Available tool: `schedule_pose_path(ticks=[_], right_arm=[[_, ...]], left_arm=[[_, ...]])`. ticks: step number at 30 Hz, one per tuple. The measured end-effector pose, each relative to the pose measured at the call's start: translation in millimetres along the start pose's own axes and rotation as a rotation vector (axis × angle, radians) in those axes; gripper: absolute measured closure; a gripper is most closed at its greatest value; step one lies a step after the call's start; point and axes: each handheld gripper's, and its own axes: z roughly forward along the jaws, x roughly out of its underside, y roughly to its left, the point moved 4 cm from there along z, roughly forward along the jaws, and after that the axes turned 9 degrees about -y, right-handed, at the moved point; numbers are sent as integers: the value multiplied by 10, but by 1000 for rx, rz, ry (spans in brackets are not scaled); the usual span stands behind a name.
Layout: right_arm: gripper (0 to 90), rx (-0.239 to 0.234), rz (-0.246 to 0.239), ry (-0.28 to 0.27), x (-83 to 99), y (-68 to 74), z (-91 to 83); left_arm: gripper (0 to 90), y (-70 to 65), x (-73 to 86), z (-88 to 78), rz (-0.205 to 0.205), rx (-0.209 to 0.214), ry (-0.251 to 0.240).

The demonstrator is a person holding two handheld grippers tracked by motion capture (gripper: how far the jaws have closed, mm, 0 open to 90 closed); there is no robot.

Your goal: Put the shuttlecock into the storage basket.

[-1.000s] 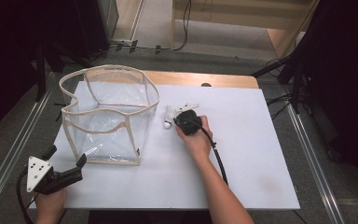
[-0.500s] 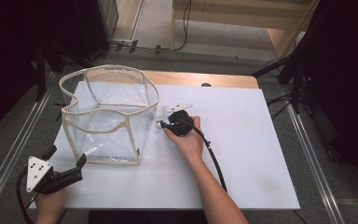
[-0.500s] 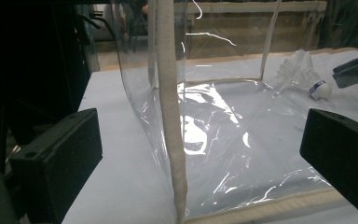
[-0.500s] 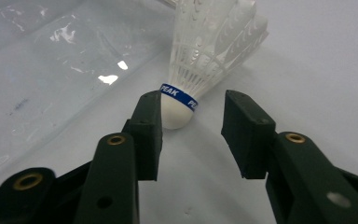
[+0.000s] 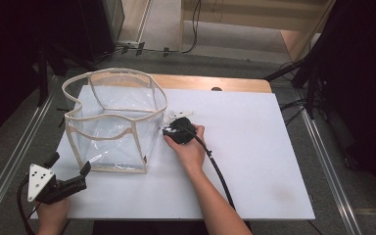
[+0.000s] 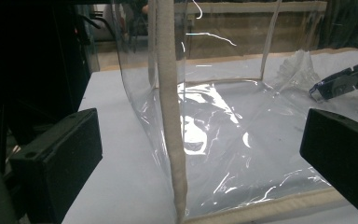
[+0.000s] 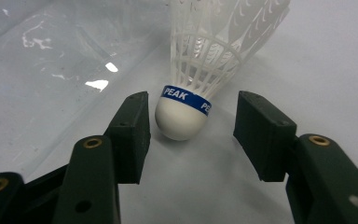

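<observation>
A white shuttlecock (image 7: 185, 119) with a blue "PEAK" band lies on the white table (image 5: 254, 147), its cork toward the camera, against the wall of a clear plastic bag (image 5: 112, 122) with beige trim. My right gripper (image 7: 191, 135) has just been opening. Its jaws stand on either side of the cork without pressing on it. In the high view the right gripper (image 5: 172, 128) is at the bag's right side, by the shuttlecock (image 5: 177, 116). My left gripper (image 5: 69, 164) is open near the table's front left corner, its jaws wide apart before the bag's corner trim (image 6: 170, 116).
The bag (image 6: 223, 126) stands open-topped on the table's left half. The right gripper's cable (image 5: 218, 171) trails back along the forearm. A wooden edge (image 5: 210, 82) runs along the table's far side. Metal rails (image 5: 333, 171) flank the table.
The right hand has moved left toward the bag, and its jaws have gone from shut to open around the shuttlecock. The left gripper has stayed put.
</observation>
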Motion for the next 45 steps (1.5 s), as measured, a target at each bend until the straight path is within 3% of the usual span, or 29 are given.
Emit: schedule_pose_path(ticks=[1,4,7,16,32,45], right_arm=[[450,0,0,0,0,0,0],[601,1,-1,-6,0,15,3],[626,19,-7,-1,1,-9,-4],[629,39,13,-35,-16,-169,-139],[630,52,13,-125,-59,-437,-555],[630,56,-21,-186,-148,-501,-881]], left_arm=[[0,0,0,0,0,0,0],[0,-3,1,0,4,0,2],[0,-1,1,-2,2,-1,2],[0,-1,0,-1,3,0,2],[0,-6,2,2,6,-1,2],[0,-12,3,5,10,0,4]])
